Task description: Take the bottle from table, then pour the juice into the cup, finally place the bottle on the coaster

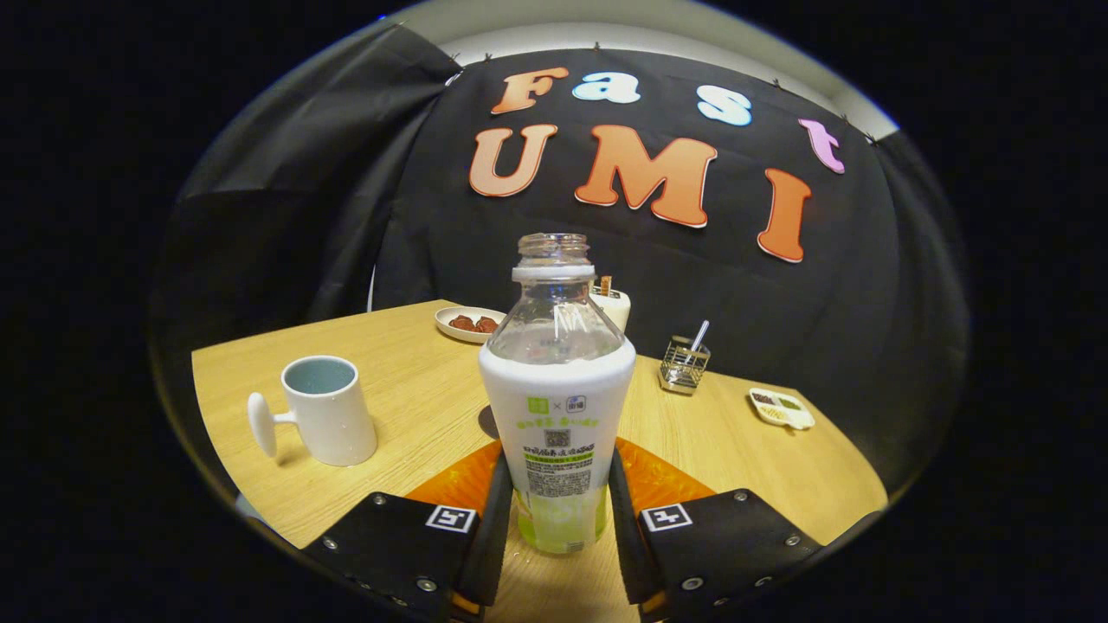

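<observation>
A clear plastic bottle (557, 394), uncapped and wrapped in a white label sleeve, stands upright between the fingers of the gripper (556, 510) — both press against its lower sides, pinching it. A little pale green juice sits in its base, which is on or just above the wooden table (415, 381); which cannot be told. An orange coaster (658, 476) shows behind the bottle's base, partly hidden by the fingers. To the left stands a white ceramic cup (322, 411) with a knob-ended handle. Beyond lie a plate of dark red pieces (469, 323), a wire holder (683, 365) with a stick in it, and a small divided dish (781, 408) — all well apart from the bottle.
</observation>
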`<state>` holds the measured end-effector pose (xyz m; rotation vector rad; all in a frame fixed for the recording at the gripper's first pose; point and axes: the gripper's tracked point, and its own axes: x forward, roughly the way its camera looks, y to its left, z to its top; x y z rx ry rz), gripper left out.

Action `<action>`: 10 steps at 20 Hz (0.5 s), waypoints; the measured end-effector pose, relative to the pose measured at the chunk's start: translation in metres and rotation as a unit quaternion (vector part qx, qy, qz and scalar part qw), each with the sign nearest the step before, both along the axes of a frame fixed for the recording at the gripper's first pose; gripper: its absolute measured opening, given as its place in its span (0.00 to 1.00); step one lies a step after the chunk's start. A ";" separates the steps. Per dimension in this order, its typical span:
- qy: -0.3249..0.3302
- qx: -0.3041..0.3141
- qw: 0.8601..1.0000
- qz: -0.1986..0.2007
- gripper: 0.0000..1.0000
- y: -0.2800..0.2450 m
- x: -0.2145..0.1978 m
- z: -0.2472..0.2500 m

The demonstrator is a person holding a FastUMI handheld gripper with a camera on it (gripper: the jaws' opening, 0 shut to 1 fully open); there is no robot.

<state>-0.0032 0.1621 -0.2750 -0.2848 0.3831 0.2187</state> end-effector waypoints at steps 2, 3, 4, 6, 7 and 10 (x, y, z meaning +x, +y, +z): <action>-0.023 -0.046 0.999 0.005 0.55 0.003 0.007 0.008; -0.043 -0.065 0.997 0.001 0.55 0.003 0.012 0.014; -0.059 -0.088 0.994 0.004 0.55 0.005 0.015 0.019; -0.086 -0.141 0.986 0.009 0.53 0.009 0.021 0.024; -0.101 -0.166 0.981 0.012 0.53 0.011 0.023 0.029; -0.129 -0.232 0.964 0.025 0.53 0.021 0.028 0.031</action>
